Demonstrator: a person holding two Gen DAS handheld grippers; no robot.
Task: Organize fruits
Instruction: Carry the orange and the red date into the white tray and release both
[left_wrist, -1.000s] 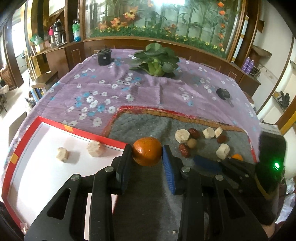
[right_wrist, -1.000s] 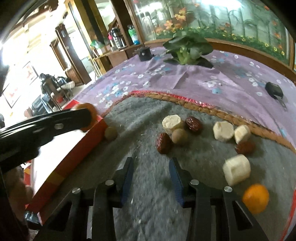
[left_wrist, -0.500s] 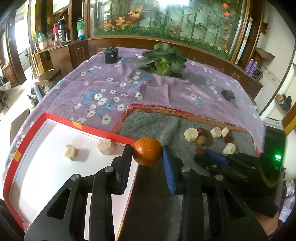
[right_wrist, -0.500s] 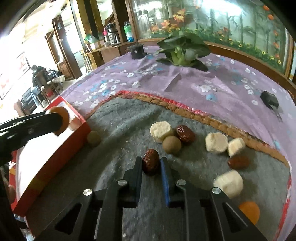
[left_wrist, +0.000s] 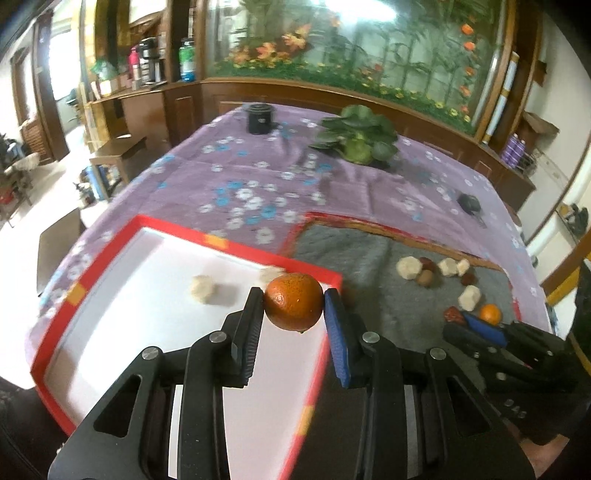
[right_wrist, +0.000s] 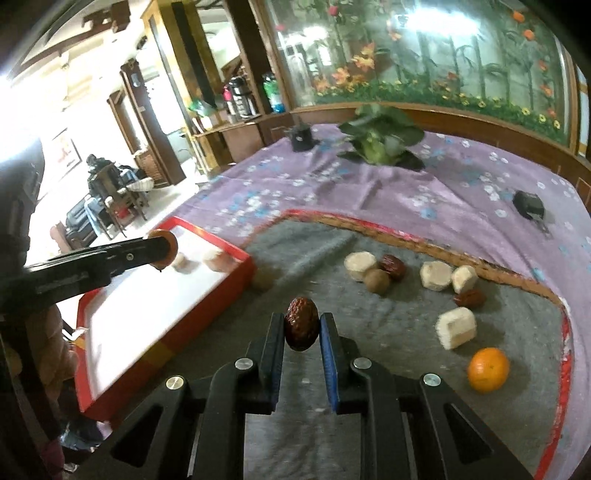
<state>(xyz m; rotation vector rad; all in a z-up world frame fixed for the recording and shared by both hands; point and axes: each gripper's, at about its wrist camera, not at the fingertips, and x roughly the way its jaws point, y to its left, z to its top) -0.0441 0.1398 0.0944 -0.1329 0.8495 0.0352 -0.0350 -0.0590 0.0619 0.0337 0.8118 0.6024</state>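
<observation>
Tangerine (left_wrist: 293, 301) hiding one pale chunk (left_wrist: 270, 273)

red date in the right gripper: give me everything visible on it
The red date is a dark reddish-brown oval with wrinkled, slightly glossy skin, like a dried jujube. It stands roughly upright, long axis vertical, pinched at its sides between the pads of the right gripper, one black, one blue. It looks lifted clear of the grey felt mat; nothing else touches it. Its top pokes above the fingertips. No stem or damage is visible.
</observation>
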